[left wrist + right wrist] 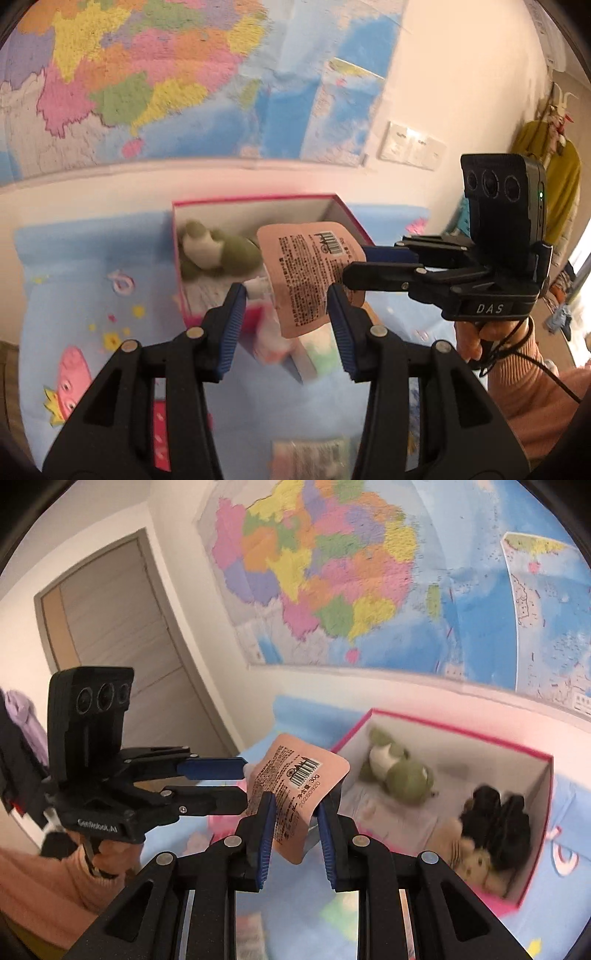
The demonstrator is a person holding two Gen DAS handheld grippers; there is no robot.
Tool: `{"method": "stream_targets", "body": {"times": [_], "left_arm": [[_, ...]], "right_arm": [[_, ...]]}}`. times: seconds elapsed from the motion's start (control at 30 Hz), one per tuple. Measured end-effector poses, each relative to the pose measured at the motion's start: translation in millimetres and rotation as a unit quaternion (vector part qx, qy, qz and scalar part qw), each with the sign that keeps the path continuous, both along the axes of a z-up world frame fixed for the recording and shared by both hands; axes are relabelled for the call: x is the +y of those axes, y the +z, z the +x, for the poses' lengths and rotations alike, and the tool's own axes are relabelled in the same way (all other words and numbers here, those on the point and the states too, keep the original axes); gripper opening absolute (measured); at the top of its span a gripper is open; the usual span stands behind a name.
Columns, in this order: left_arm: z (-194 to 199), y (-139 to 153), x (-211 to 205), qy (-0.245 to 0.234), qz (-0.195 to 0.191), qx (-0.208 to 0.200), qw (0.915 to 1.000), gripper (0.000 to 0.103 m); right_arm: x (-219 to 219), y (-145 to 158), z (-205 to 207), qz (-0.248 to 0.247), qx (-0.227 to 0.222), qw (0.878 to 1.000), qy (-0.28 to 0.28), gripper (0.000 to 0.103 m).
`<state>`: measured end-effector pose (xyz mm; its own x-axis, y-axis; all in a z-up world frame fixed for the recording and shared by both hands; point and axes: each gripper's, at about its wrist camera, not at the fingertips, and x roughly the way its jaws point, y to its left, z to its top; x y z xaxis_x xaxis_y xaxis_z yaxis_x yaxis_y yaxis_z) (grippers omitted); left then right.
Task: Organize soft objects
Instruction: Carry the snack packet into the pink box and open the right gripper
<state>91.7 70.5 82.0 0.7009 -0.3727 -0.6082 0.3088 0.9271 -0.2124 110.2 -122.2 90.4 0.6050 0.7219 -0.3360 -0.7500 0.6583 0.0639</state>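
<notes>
A pink snack packet (295, 775) with a barcode hangs in the air, and my right gripper (295, 801) is shut on its lower part. In the left wrist view the right gripper (356, 264) pinches the packet (306, 266) from the right. My left gripper (286, 295) stands open around the packet's lower end, with a gap beside its left pad. Seen from the right wrist, the left gripper (246, 782) has its tips just at the packet's left edge. Behind lies an open pink box (461, 734) holding a green plush (402, 775) and a dark-haired doll (491, 823).
The box (258, 199) sits on a blue cartoon bedsheet (74, 295) against a wall with a large map (147, 74). Blurred packets (314, 454) lie on the sheet below my grippers. A door (122, 627) is at the left. A person's pink sleeve (524, 373) shows.
</notes>
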Motion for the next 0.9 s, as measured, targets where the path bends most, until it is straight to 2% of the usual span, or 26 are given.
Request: {"method": "stream_targets", "body": {"times": [0.13,0.3,0.43,0.53,0.57,0.63,0.77,0.9], "left_arm": [[38.6,-12.9,8.8,0.018,0.002,0.016,0.9997,0.047],[72.0,-45.4,13.3,0.035,0.008,0.059,0.9976,0.047],[91.5,-69.2,20.3,0.044,-0.006,0.096,0.9943,0.047],[97.4,-76.4,23.2,0.052,-0.014,0.106,0.9929,0.047],[97.6,-77.4,23.0,0.054,-0.014,0.107,0.9926,0.047],[95.5,-76.4,22.7,0.062,-0.011,0.104,0.9926,0.047],[82.7,-67.5,24.9,0.069,-0.009,0.083,0.9941,0.047],[51.5,-54.9,27.2,0.059,-0.015,0.055,0.9966,0.047]], "right_arm": [[2.3,3.3,37.4,0.017,0.027,1.000,0.001,0.023],[8.8,-15.8,79.1,0.011,0.066,0.998,-0.021,0.023],[14.7,-30.8,104.6,-0.004,0.095,0.995,-0.031,0.023],[18.0,-39.7,121.4,-0.013,0.117,0.992,-0.044,0.025],[18.5,-42.0,124.8,-0.017,0.122,0.991,-0.054,0.033],[17.4,-44.1,127.6,-0.022,0.125,0.989,-0.070,0.040],[2.9,-40.7,113.3,-0.009,0.109,0.991,-0.080,0.041],[-22.0,-38.1,76.6,0.016,0.098,0.993,-0.058,0.041]]}}
